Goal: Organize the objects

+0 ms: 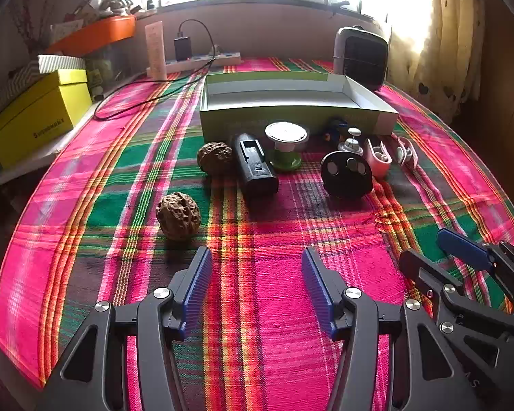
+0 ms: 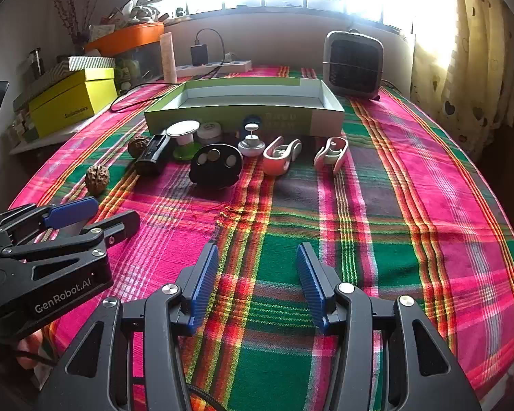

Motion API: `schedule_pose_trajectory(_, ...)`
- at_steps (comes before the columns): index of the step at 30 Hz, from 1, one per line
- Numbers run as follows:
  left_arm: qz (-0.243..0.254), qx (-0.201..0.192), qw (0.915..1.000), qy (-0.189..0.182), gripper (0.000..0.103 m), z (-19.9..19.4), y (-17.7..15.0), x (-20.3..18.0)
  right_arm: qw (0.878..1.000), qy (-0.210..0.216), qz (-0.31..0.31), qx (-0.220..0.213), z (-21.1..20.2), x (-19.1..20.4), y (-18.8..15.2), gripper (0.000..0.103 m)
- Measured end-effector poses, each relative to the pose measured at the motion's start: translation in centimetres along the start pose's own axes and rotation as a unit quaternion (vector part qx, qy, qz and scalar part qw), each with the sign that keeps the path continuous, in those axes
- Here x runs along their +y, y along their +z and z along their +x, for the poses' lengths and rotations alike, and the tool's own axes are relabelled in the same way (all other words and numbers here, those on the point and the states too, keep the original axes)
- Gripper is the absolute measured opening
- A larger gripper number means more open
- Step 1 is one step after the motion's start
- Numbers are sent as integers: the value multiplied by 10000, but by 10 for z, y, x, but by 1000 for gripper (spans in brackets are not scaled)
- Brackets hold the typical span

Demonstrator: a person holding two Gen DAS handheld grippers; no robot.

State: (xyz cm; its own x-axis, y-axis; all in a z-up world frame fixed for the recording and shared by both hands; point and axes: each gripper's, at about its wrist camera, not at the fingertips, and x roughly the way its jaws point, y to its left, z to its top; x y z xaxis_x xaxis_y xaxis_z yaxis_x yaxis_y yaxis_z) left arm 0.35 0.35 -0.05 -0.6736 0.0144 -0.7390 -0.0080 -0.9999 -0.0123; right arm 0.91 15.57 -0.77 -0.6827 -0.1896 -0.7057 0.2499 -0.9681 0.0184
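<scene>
An open, empty green-and-white box [image 1: 291, 102] [image 2: 246, 102] lies at the back of the plaid table. In front of it stand a row of small things: two walnuts [image 1: 179, 215] [image 1: 215, 157], a black rectangular device [image 1: 255, 162], a green-and-white stand [image 1: 286, 144], a black round disc [image 1: 346, 174], a small white knob piece [image 1: 351, 142] and two pink-white clips [image 1: 378, 154] [image 1: 406, 150]. My left gripper [image 1: 257, 263] is open and empty, near the closer walnut. My right gripper [image 2: 257, 260] is open and empty, well short of the clips [image 2: 281, 156] [image 2: 332, 152].
A grey fan heater [image 1: 361, 56] stands behind the box at right. A power strip with charger and cable [image 1: 195, 58] lies at the back left. Yellow boxes [image 1: 41, 113] and an orange tray [image 1: 96, 34] sit on a side shelf at left. A curtain [image 2: 469, 54] hangs at right.
</scene>
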Motion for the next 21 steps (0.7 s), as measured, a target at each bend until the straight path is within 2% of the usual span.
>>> schedule_pose_trajectory(21, 5, 18, 10000, -1, 55, 2, 0, -1, 10000, 26, -57, 6, 1, 2, -1, 51)
